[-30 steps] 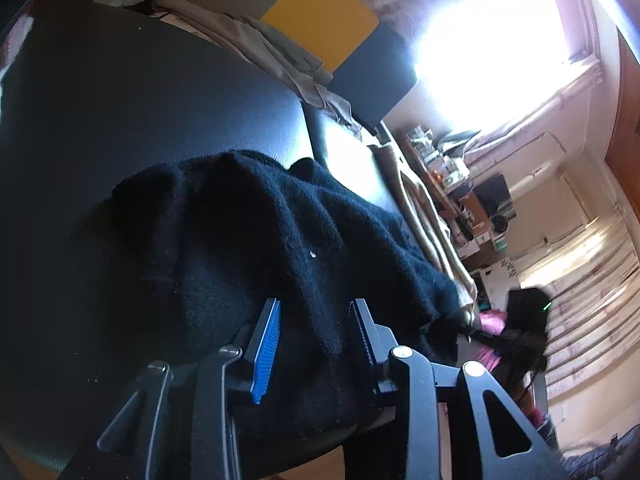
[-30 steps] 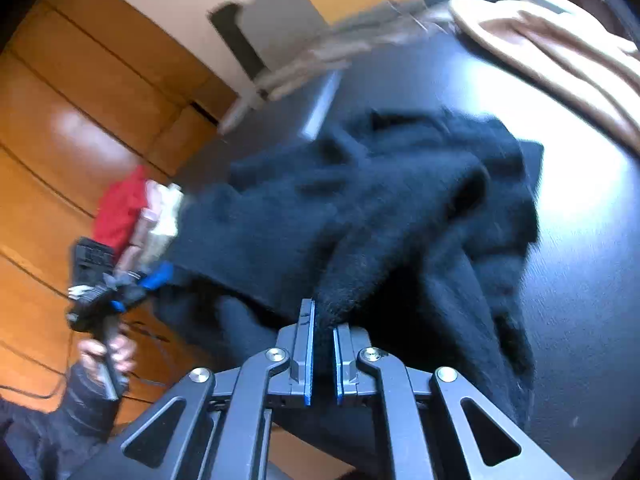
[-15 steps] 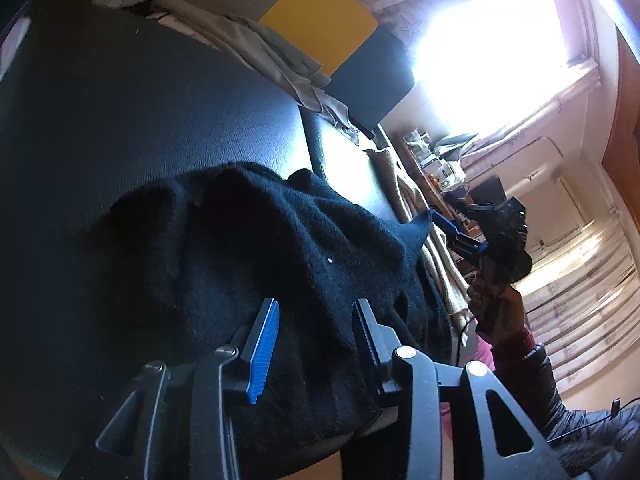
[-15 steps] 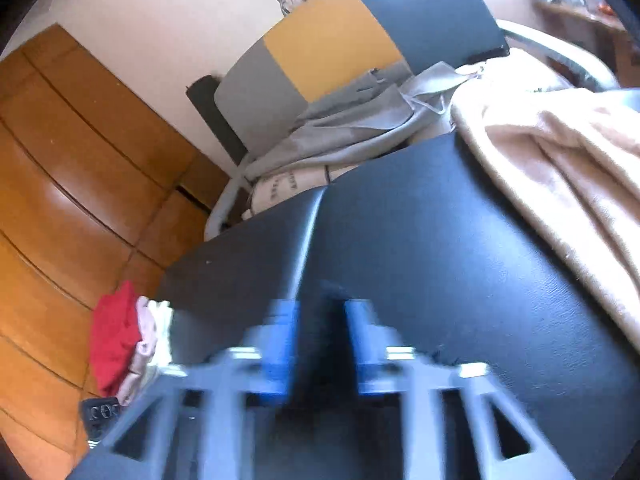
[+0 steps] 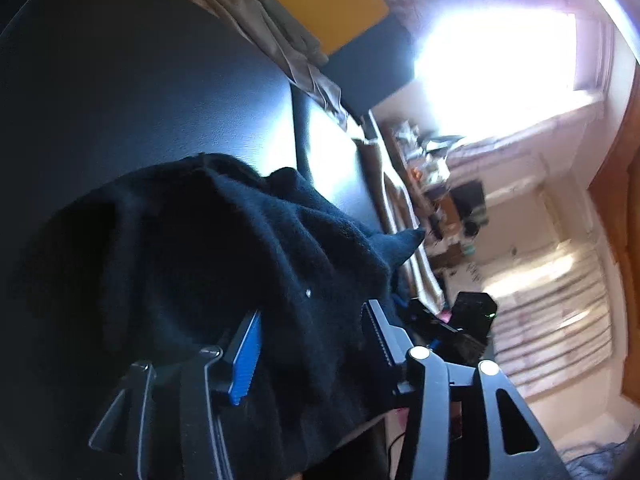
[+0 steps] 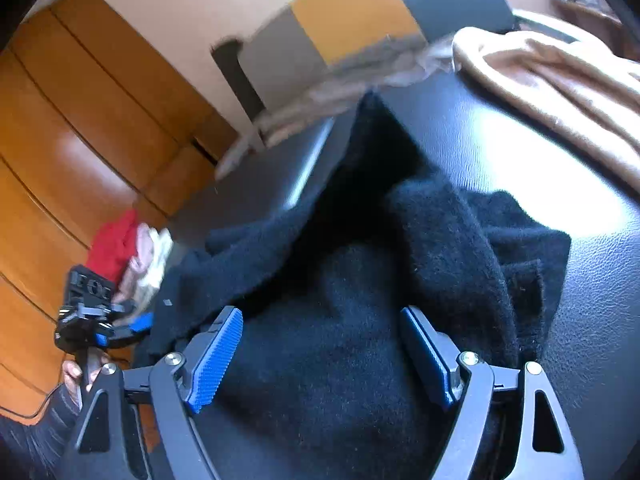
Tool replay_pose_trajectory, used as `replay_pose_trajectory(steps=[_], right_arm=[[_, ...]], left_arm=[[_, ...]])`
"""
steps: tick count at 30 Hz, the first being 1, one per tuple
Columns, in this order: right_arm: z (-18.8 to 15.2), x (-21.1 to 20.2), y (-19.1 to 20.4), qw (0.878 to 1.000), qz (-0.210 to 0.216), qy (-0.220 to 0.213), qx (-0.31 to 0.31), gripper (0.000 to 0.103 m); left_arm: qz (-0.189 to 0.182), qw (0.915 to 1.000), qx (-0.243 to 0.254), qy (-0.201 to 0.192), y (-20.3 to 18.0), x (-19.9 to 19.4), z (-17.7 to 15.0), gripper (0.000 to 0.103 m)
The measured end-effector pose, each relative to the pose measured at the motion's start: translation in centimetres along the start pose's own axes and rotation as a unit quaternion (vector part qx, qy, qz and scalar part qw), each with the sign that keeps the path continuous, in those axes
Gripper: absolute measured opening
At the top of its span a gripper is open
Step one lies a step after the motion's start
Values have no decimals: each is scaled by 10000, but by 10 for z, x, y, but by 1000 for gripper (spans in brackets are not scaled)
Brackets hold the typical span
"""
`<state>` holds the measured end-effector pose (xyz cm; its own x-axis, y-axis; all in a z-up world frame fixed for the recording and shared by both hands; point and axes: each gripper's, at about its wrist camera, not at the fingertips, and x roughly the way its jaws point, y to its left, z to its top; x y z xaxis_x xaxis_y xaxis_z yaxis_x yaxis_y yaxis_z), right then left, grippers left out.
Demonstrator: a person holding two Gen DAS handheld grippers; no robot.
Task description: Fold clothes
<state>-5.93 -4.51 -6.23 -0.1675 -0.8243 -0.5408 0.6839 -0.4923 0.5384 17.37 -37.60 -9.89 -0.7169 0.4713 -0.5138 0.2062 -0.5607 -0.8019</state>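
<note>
A black knit sweater (image 5: 208, 264) lies crumpled on a black leather surface (image 5: 140, 80); it also shows in the right wrist view (image 6: 360, 288). My left gripper (image 5: 312, 320) is open, with its jaws on either side of a bunched part of the sweater near the surface's edge. My right gripper (image 6: 320, 320) is wide open just above the sweater's near folds and holds nothing. The left gripper also shows in the right wrist view (image 6: 120, 328), at the sweater's left end.
A beige garment (image 6: 560, 80) lies at the far right of the surface. Grey clothes (image 5: 280, 40) hang over a yellow and grey chair back (image 6: 352, 28). A red and white pile (image 6: 128, 248) sits by the wooden doors (image 6: 60, 140).
My right gripper was shut on the sweater a second ago, lifted away, and is now wide open over it. The sweater has bunched up more. My left gripper stays open.
</note>
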Motion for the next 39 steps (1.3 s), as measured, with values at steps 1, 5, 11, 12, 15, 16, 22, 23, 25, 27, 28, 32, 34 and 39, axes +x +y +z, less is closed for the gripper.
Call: replay_pose_trajectory(steps=[1, 5, 11, 12, 15, 16, 22, 23, 25, 27, 28, 32, 34, 39], right_arm=[[-5, 1, -2, 10000, 20, -9, -10, 83], [-26, 4, -8, 9999, 101, -46, -49, 86], [-34, 4, -5, 9990, 328, -90, -299, 101], [-35, 4, -4, 9989, 326, -98, -319, 102], [-38, 5, -1, 9987, 317, -118, -370, 103], [-39, 5, -1, 9987, 313, -132, -378, 103], [-41, 4, 0, 9987, 279, -155, -402, 103], [-41, 4, 1, 9987, 258, -150, -414, 103], [-41, 4, 2, 9987, 218, -142, -437, 103], [-41, 6, 3, 9987, 179, -147, -457, 103], [-40, 6, 4, 9987, 160, -149, -467, 103], [-40, 8, 5, 9986, 104, -156, -501, 103], [-40, 7, 4, 9986, 121, -173, -495, 103], [-42, 5, 2, 9985, 175, -225, -466, 103]], left_arm=[[-21, 10000, 52, 54, -4, 5, 5, 36], [-830, 9952, -344, -378, -3, -1, 35, 30], [-439, 9806, -1141, -1531, 33, -32, 74, 41], [-305, 9822, -1057, -1523, 34, -37, 71, 42], [465, 9892, -220, -1374, 24, -47, 53, 43], [829, 9880, 233, -1282, 16, -49, 43, 43], [919, 9765, 1943, -137, -35, -29, -1, 43], [550, 9788, 1967, 112, -41, -24, -5, 43], [-385, 9919, 1089, 530, -28, -5, -2, 56], [-1144, 9902, 131, 791, -10, 14, 3, 61], [-1261, 9889, -133, 768, -4, 23, 5, 64], [-1239, 9870, -731, 714, 7, 52, 8, 65], [-1136, 9875, -893, 633, 6, 58, 12, 54], [-955, 9901, -1001, 215, 3, 58, 29, 0]])
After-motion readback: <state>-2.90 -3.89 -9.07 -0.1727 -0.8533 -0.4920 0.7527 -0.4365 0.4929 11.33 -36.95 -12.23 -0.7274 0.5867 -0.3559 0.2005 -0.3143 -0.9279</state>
